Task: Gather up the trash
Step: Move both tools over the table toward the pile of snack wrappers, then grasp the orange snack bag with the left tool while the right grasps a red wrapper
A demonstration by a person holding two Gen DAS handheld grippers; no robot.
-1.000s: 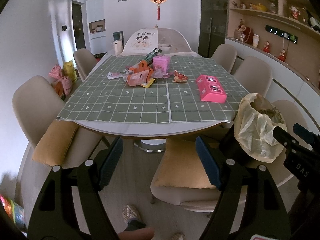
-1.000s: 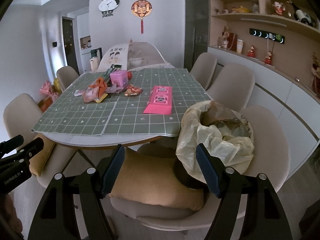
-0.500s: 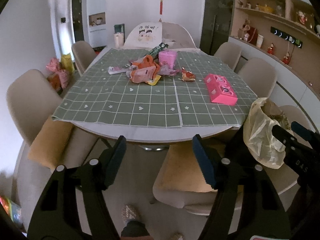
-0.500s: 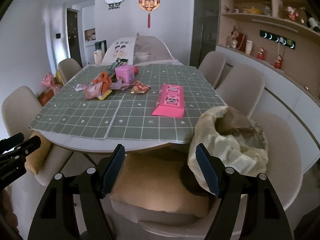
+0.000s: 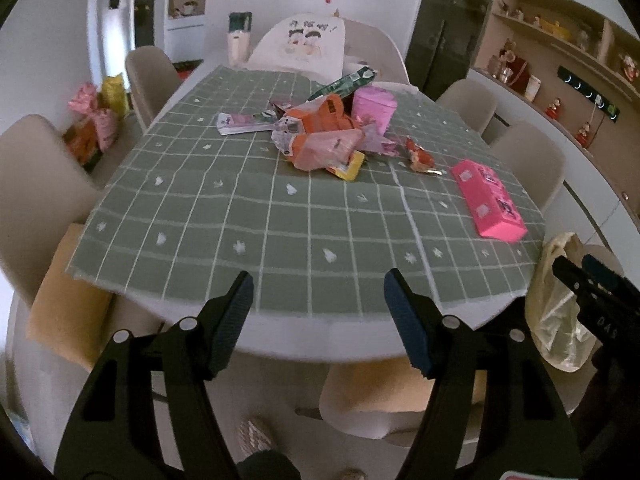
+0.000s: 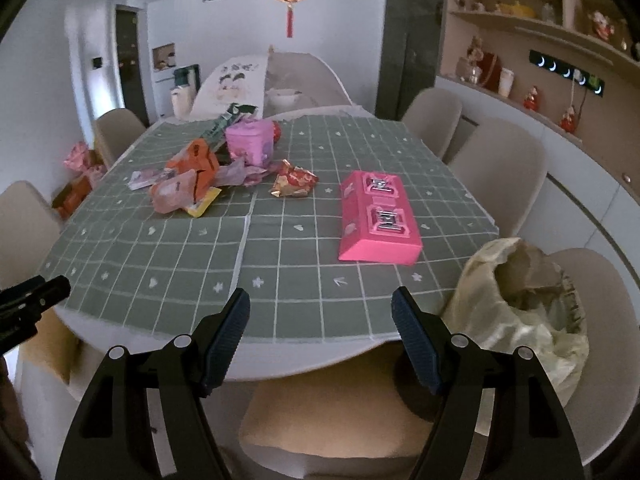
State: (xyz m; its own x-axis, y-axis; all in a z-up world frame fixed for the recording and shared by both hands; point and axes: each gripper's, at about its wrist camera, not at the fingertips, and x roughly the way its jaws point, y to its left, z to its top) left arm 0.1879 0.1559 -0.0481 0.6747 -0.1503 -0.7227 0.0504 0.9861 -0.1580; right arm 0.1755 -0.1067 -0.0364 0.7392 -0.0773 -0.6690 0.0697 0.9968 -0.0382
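Observation:
A pile of wrappers and packets (image 5: 324,136) lies on the far middle of the green checked tablecloth (image 5: 280,220); it also shows in the right wrist view (image 6: 196,176). A red crumpled wrapper (image 6: 294,179) lies beside it. A pink box (image 6: 378,216) lies nearer, to the right (image 5: 486,204). A bin lined with a yellowish bag (image 6: 524,312) stands on a chair at the right (image 5: 556,304). My left gripper (image 5: 318,322) and right gripper (image 6: 320,326) are open and empty, over the table's near edge.
Beige chairs surround the oval table (image 5: 320,344); one with a tan cushion (image 6: 340,420) is tucked under the near edge. A pink tub (image 6: 250,142) stands behind the pile. Shelves and a cabinet (image 6: 560,92) line the right wall. Bags (image 5: 92,120) sit on a left chair.
Both grippers have moved forward and up toward the table; the tablecloth and trash now look closer and larger. Both stay open.

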